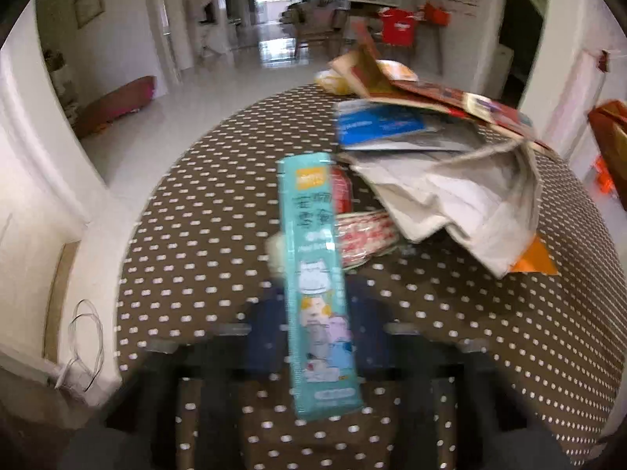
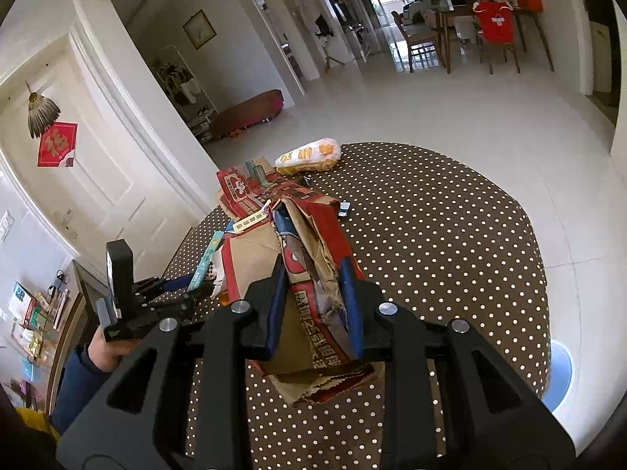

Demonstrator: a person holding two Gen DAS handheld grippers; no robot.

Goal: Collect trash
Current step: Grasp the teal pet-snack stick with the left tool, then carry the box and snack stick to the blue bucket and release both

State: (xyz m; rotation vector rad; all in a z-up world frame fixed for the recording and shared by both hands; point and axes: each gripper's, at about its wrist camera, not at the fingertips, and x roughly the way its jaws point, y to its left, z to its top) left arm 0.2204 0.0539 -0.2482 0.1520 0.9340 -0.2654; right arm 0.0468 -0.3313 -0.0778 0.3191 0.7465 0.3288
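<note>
My left gripper (image 1: 317, 305) is shut on a long teal snack packet (image 1: 315, 274) with cartoon cats, held upright above the brown polka-dot table (image 1: 188, 235); the view is blurred. My right gripper (image 2: 313, 293) is shut on a crumpled brown and red paper bag (image 2: 309, 258), lifted over the table (image 2: 450, 235). The left gripper (image 2: 156, 293) and the teal packet (image 2: 203, 262) show at the left of the right wrist view, beside the bag. The bag's red-printed paper (image 1: 439, 94) lies to the right in the left wrist view.
A pile of trash lies on the table: a blue packet (image 1: 380, 125), grey-white paper (image 1: 462, 196), red-white wrapper (image 1: 364, 235), orange scrap (image 1: 533, 262). A white-yellow bag (image 2: 309, 154) sits at the far table edge. A blue-white bin (image 2: 560, 376) stands below the table's right edge.
</note>
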